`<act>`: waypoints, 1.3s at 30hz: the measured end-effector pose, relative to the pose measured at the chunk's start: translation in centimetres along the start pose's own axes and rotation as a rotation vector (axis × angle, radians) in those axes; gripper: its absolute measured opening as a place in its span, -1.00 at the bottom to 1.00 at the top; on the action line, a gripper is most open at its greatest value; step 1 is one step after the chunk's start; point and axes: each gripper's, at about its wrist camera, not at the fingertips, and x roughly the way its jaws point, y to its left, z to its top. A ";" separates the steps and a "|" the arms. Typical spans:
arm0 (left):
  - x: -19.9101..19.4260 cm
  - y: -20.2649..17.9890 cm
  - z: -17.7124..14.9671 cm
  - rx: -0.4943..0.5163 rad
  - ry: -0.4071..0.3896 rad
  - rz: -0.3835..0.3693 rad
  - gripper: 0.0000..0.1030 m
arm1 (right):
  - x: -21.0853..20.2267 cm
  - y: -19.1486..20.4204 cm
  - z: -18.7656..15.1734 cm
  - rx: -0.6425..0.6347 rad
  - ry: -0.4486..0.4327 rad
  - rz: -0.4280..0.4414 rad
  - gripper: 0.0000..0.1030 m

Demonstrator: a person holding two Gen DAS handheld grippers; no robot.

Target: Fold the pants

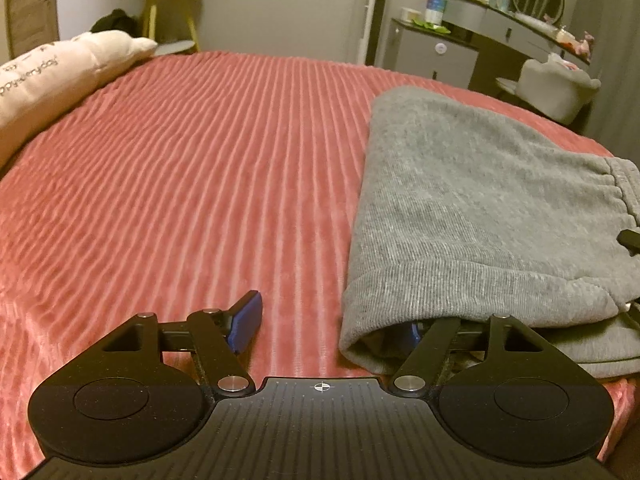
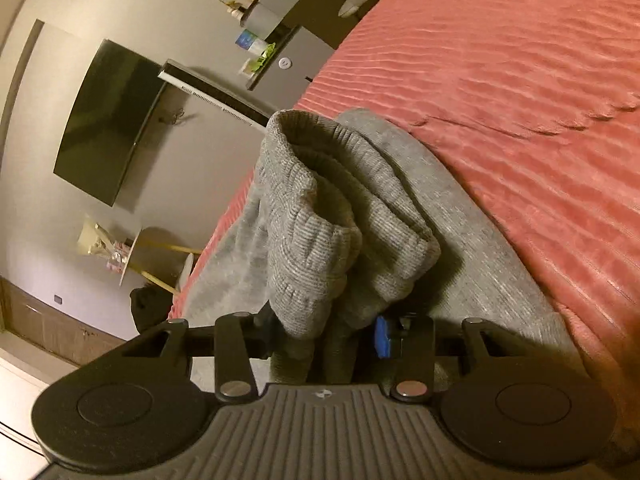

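Grey knit pants lie folded on the red ribbed bedspread, on the right of the left wrist view. My left gripper is open; its left blue pad rests on the bedspread, and its right finger is tucked inside the near cuff opening, mostly hidden. In the right wrist view, tilted sideways, my right gripper is shut on the ribbed cuffs of the pants and holds them bunched above the rest of the grey cloth. A blue pad shows beside the cloth.
A white pillow lies at the bed's far left. A yellow-legged side table and a grey dresser with a round mirror stand beyond the bed. A dark wall television shows in the right wrist view.
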 end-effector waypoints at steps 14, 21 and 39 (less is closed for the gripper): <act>0.4 0.5 0.1 -0.036 0.013 -0.025 0.45 | 0.8 0.4 -0.4 0.012 -0.001 -0.028 -0.12; -0.4 1.5 0.5 -0.104 -0.014 -0.089 0.09 | -2.7 4.4 0.4 -0.030 -0.068 0.047 -0.28; -1.2 1.0 1.0 -0.073 -0.062 -0.149 0.25 | -5.9 5.2 1.2 -0.065 -0.123 0.034 -0.28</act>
